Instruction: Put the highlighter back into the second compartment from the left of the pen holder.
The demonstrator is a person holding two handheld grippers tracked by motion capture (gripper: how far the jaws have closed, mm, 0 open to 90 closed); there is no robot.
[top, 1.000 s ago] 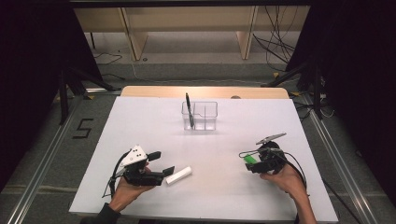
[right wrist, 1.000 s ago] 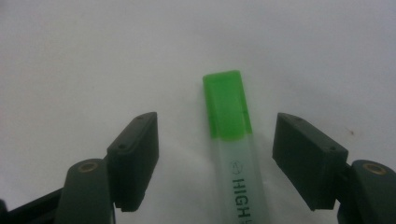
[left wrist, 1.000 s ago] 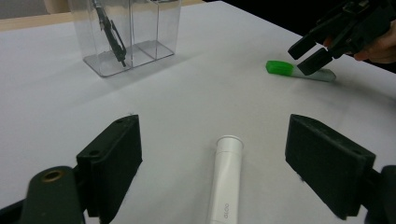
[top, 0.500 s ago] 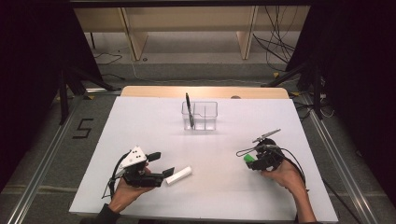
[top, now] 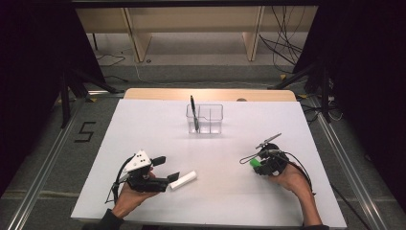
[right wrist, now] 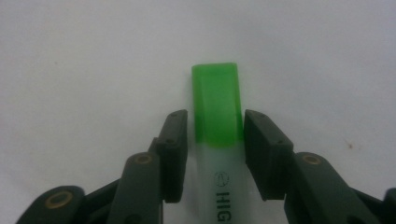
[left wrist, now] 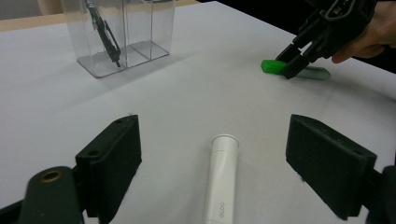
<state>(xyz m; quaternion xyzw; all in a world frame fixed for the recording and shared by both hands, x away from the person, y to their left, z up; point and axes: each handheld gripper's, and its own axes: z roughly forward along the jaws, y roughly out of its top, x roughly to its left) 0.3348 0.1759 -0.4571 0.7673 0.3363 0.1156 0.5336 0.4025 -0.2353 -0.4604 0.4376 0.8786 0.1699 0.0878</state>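
A green-capped highlighter [right wrist: 215, 93] lies flat on the white table [top: 225, 201] at the right. My right gripper [right wrist: 215, 115] is down over it, jaws pressed close on both sides just behind the cap, and it appears in the high view [top: 259, 165] too. At the front left, my left gripper [left wrist: 212, 135] is wide open, low over the table [top: 168, 167]. A white glue stick [left wrist: 220, 182] lies between its jaws, touching neither. The same glue stick [top: 183, 180] points toward the table's middle.
A clear two-compartment container [top: 206, 120] stands at the table's middle back, with a black pen [top: 193, 112] leaning in its left compartment. A wooden strip [top: 158, 94] runs along the far edge. Cables trail from both grippers.
My right gripper has dropped lower and shifted slightly left onto the highlighter. My left gripper and the glue stick have not moved.
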